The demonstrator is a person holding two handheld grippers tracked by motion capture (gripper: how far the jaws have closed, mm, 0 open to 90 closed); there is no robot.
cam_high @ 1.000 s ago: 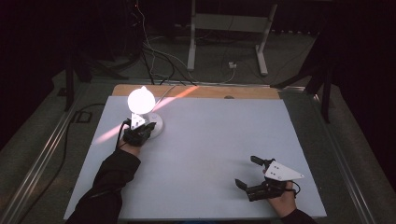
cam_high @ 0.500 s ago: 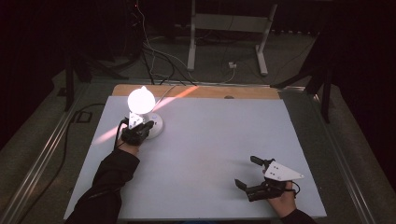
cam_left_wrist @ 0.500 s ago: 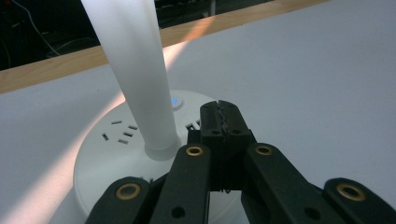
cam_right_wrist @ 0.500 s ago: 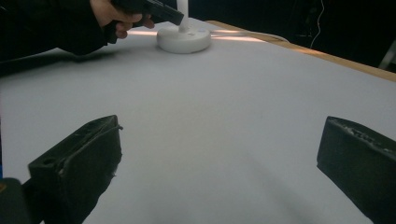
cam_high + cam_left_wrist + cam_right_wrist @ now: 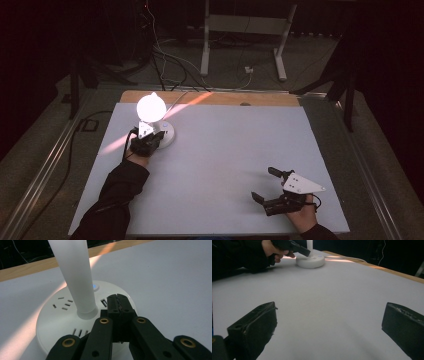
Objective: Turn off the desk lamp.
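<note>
The left gripper, jaws pressed together and holding nothing, rests its tip on the round white base of the lit desk lamp, beside its upright stem, while the right gripper sits wide apart far away.

Table and floor around the work

A wide white table top had a light wooden strip along its far edge; beyond it stood a white metal frame on two legs, with tangled dark cables and a small white plug on the grey floor; a flat black square lay left of the table, beside a metal rail.
</note>
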